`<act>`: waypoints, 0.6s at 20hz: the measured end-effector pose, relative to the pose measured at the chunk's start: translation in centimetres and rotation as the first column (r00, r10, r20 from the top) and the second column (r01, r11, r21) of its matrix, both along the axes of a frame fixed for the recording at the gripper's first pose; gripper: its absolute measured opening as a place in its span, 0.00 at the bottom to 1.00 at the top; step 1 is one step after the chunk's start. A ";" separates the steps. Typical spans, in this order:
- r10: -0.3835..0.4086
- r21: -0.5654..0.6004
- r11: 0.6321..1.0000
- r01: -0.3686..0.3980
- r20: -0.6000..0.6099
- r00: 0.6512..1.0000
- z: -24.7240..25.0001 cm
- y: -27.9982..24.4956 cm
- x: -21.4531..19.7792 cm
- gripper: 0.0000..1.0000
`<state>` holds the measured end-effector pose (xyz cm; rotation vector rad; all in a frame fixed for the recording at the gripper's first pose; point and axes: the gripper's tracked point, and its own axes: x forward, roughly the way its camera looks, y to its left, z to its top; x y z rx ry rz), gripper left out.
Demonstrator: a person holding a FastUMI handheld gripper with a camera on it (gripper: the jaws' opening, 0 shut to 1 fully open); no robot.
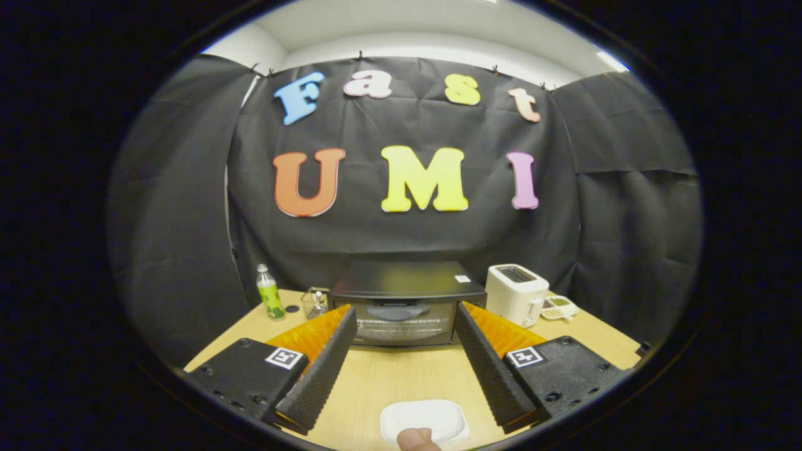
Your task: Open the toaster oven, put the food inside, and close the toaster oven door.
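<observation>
A black toaster oven (407,304) stands at the back of the wooden table (401,376), its glass door shut and a handle across the top of the door. My gripper (406,314) is open, its two fingers spread wide and pointing at the oven, with the door showing in the gap between the fingertips, still some way beyond them. Below and between the fingers, close to me, lies a white plate (423,421) holding a piece of tan food (417,440) at its near edge. Nothing is between the fingers.
A white pop-up toaster (515,293) stands right of the oven, with a small dish of food (559,306) beside it. Left of the oven are a glass jar (315,302), a green-labelled bottle (270,293) and a small dark cap (292,309). Black cloth walls close in the table.
</observation>
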<state>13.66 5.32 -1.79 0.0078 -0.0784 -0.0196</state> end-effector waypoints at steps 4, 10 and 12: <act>0.017 -0.040 0.999 -0.014 0.071 0.997 2.7 1.0 -7.9 1.00; 0.025 -0.071 0.997 -0.019 0.084 0.996 2.5 0.1 -15.5 1.00; 0.034 -0.089 0.996 -0.027 0.083 0.996 1.4 -0.2 -16.9 1.00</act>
